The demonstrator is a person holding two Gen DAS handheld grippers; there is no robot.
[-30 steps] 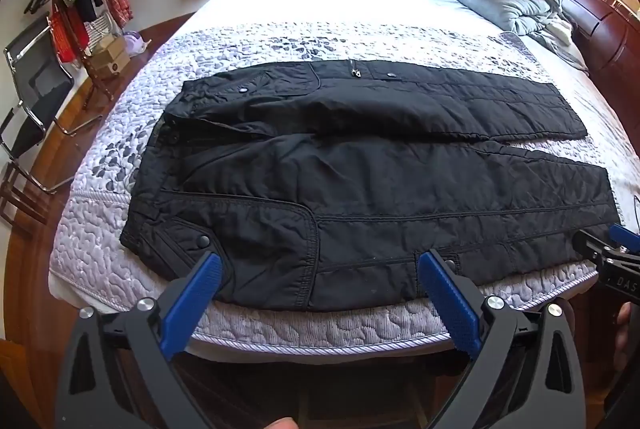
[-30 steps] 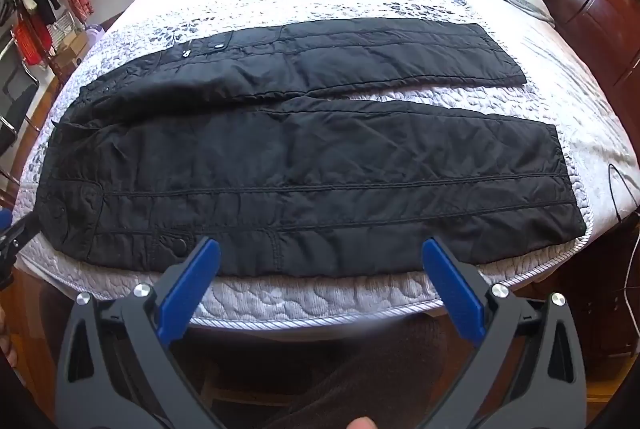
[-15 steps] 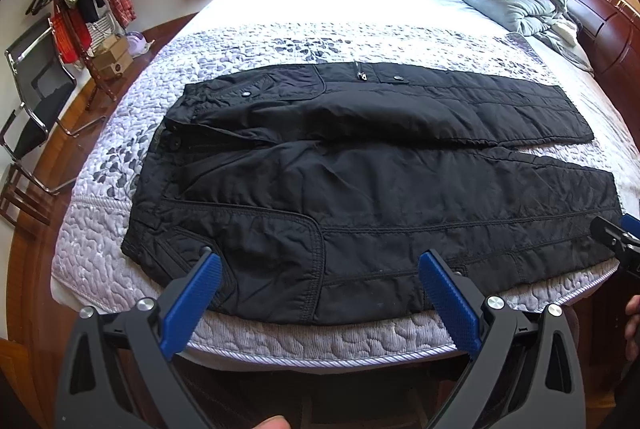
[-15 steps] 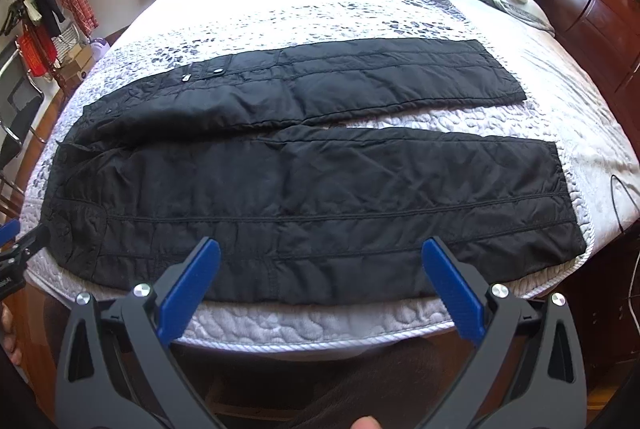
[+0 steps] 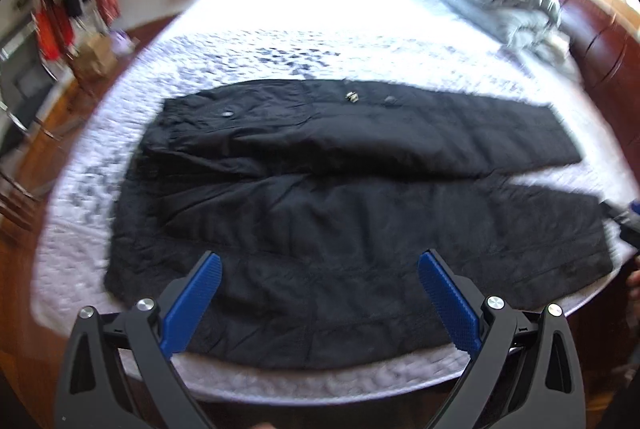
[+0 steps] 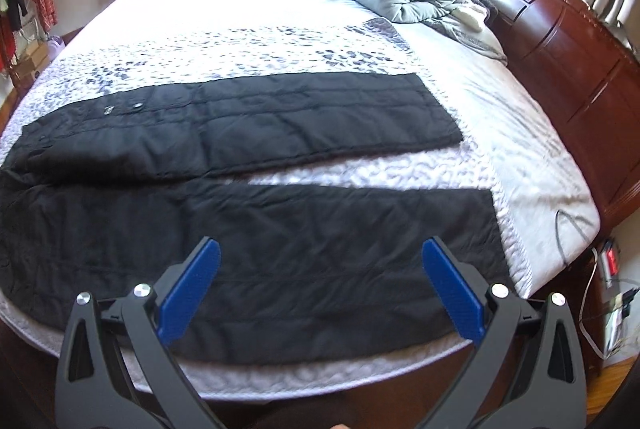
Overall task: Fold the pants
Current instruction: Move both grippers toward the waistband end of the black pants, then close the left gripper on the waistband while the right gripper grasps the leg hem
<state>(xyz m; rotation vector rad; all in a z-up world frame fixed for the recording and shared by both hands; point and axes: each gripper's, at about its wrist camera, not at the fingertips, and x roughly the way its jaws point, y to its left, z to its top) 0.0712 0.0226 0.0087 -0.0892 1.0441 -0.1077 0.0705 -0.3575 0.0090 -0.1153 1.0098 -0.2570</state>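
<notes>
Both claws, left (image 5: 319,271) and right (image 6: 321,256), gape wide over black pants (image 6: 280,237), holding nothing.

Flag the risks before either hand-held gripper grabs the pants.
1. The near leg of the black pants lies close to the edge of the bed; a pull toward the person could drag it off.
2. The fabric looks thick and padded, so the open left hand-held gripper or right hand-held gripper may pinch only one layer.
3. The legs are splayed apart, so a fold could end up skewed.
</notes>
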